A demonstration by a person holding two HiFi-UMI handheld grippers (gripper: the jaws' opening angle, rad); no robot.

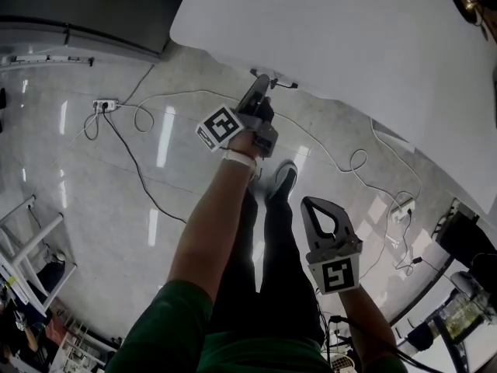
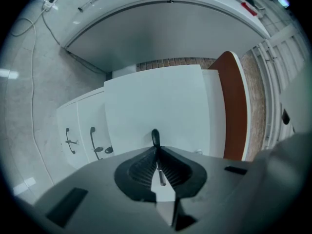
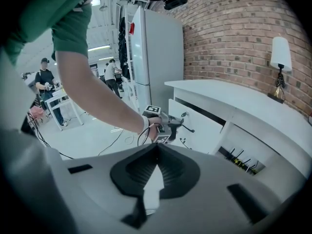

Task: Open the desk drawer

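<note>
Right gripper point(image 1: 311, 204) closed, low; left arm point(image 1: 210, 224) extended, left gripper point(image 1: 262, 80) clamps handle point(image 2: 155, 136).

We see the desk drawer point(image 3: 207, 126) as a plain white front panel set just under the top of the white desk point(image 3: 243, 94), near one end of the desk's front edge. A dark gap runs along the panel's upper edge. Its thin dark handle point(image 2: 155, 136) stands out from the panel, pinched between the closed jaws of the left gripper point(image 2: 156, 149).

The left claw point(image 1: 262, 79) was at the drawer point(image 3: 195, 123) handle point(image 2: 155, 136), under the tabletop point(image 1: 349, 37) edge. The right claw point(image 1: 314, 202) hung well behind it, over the floor point(image 1: 116, 177).
</note>
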